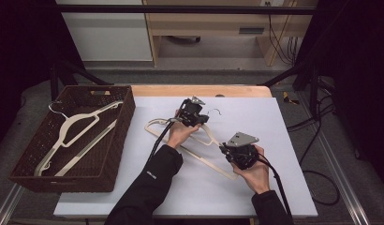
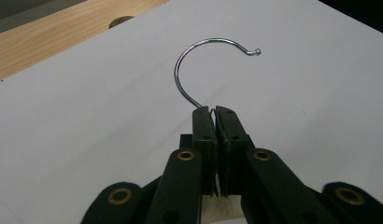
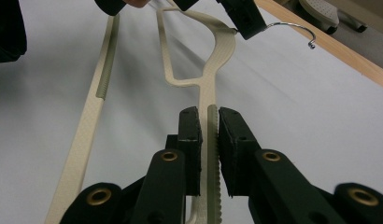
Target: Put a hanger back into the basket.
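High view: a white table (image 1: 274,187) holds a brown basket (image 1: 127,140) at left with one cream hanger (image 1: 73,129) inside. Mid-table lies a second hanger (image 1: 206,161). The left gripper (image 1: 195,117) is clamped on its metal hook (image 2: 199,60); the right gripper (image 1: 226,151) pinches its near arm.

even overhead light; soft shadows; dark edges; slightly grainy
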`<state>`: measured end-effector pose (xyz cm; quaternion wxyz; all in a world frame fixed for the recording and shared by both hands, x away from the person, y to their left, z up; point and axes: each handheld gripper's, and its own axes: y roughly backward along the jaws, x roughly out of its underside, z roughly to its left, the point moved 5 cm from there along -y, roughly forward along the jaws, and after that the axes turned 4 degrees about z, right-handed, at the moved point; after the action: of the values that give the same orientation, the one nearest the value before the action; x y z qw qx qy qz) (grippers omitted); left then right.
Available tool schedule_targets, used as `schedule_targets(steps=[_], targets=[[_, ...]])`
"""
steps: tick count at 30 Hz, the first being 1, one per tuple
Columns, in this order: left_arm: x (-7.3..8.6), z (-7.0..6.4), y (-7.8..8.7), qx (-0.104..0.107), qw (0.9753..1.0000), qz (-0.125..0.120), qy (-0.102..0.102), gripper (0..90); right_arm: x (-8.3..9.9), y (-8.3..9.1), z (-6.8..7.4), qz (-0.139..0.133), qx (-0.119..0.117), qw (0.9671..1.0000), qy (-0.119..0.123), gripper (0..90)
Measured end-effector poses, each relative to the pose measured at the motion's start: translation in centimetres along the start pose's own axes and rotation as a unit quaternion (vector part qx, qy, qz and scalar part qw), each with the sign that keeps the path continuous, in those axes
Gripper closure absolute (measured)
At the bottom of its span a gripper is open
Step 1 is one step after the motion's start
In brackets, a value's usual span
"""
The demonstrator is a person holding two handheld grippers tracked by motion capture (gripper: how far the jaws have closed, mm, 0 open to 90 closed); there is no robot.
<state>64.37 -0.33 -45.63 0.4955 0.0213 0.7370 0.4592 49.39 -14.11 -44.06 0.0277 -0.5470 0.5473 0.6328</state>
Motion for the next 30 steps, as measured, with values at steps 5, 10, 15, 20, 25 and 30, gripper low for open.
schedule_targets(steps=[5, 10, 15, 20, 25, 30], targets=[[-0.2, -0.2, 0.6, -0.003, 0.9999, -0.01, 0.005, 87.9, 0.2, 0.0, -0.1, -0.002, -0.012, 0.9999, -0.009, 79.7], [-0.4, -0.5, 1.6, -0.001, 0.9995, -0.031, 0.01, 88.3, 0.8, -0.3, -0.2, -0.005, -0.03, 0.9992, -0.027, 79.7], [-0.5, -0.8, 2.7, -0.004, 0.999, -0.045, -0.001, 88.6, 1.4, -0.7, -0.1, 0.002, -0.039, 0.9986, -0.037, 80.2], [-0.4, -1.2, 3.8, -0.012, 0.9982, -0.057, -0.016, 88.8, 1.7, -0.6, -0.5, -0.007, -0.048, 0.9974, -0.053, 90.0], [-0.1, -1.6, 4.7, -0.023, 0.9972, -0.068, -0.019, 88.8, 1.2, -0.5, -0.8, -0.031, -0.054, 0.9945, -0.084, 77.3], [0.1, -1.9, 5.2, -0.023, 0.9968, -0.074, -0.023, 88.8, 0.0, -1.1, -1.1, -0.056, -0.065, 0.9879, -0.13, 58.0]])
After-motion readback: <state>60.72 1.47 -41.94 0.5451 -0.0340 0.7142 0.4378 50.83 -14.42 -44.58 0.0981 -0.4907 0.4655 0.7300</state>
